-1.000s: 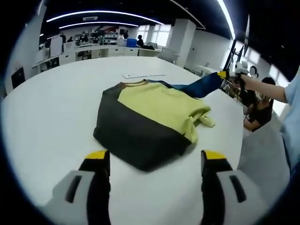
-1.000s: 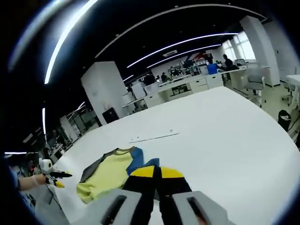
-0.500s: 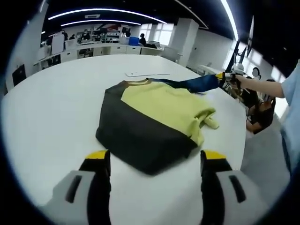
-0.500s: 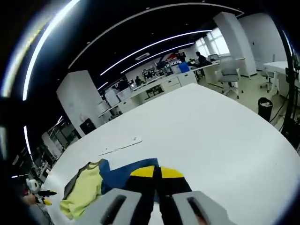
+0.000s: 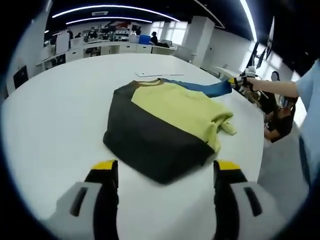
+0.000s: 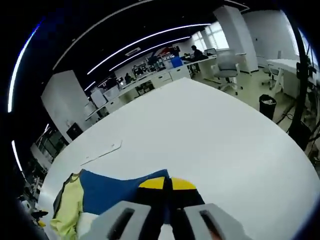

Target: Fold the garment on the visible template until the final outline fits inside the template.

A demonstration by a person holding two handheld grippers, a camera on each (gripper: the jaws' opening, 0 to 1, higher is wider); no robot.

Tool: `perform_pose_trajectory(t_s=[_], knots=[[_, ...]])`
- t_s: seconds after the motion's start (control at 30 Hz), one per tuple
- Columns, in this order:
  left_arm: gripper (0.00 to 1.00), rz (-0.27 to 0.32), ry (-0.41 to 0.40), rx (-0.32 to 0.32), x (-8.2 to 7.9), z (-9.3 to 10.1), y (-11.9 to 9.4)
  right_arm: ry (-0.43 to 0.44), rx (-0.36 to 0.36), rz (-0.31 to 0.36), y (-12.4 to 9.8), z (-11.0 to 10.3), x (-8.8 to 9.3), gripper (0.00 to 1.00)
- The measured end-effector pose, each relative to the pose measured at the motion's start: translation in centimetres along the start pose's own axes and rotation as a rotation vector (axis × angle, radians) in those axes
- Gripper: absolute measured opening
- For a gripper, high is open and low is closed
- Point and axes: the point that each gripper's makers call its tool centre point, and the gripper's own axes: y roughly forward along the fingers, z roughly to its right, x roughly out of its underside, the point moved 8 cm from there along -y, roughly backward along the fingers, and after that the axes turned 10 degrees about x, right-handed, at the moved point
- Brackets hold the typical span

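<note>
Mid-fold, the yellow, dark grey and blue knit garment lies bunched at centre frame on the white bench, its blue sleeve pinched by the right gripper, left gripper spread, squaring remains.

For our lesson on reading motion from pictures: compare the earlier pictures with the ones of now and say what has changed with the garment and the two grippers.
The right gripper, shut on the blue sleeve, has drawn it out sideways and lower, from raised above the white table to stretched near its surface. The left gripper stayed open and empty in front of the garment, whose yellow and dark body kept its place.
</note>
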Motion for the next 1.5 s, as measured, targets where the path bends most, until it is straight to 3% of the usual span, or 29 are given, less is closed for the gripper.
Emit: perform_pose_trajectory(t_s=[0.33,0.47,0.83,1.0,1.13,1.23,1.33,1.5], knots=[[0.74,-0.008,-0.013,-0.008,0.4,-0.1,0.1,-0.027,0.042,-0.049,2.3,1.5,1.3,0.00],[0.74,-0.010,-0.022,-0.010,0.7,-0.1,0.1,-0.087,0.067,-0.084,2.9,2.1,2.0,0.00],[0.74,-0.008,-0.034,-0.014,1.1,-0.1,0.0,-0.140,0.089,-0.123,2.9,2.0,3.2,0.00],[0.74,-0.001,-0.038,-0.017,1.1,-0.1,-0.2,-0.149,0.065,-0.142,2.7,2.0,3.6,0.01],[0.74,0.001,-0.039,-0.016,1.2,0.0,-0.2,-0.216,0.042,-0.129,2.1,1.6,3.5,0.19],[0.74,0.003,-0.040,-0.014,1.4,0.0,-0.2,-0.283,-0.008,-0.083,1.5,1.1,3.1,0.30],[0.74,0.009,-0.041,-0.014,1.3,0.0,-0.2,-0.345,-0.058,-0.058,1.0,0.6,3.0,0.48],[0.74,0.018,-0.040,-0.014,1.2,0.0,-0.4,-0.417,-0.127,-0.073,0.0,-0.5,3.4,0.66]])
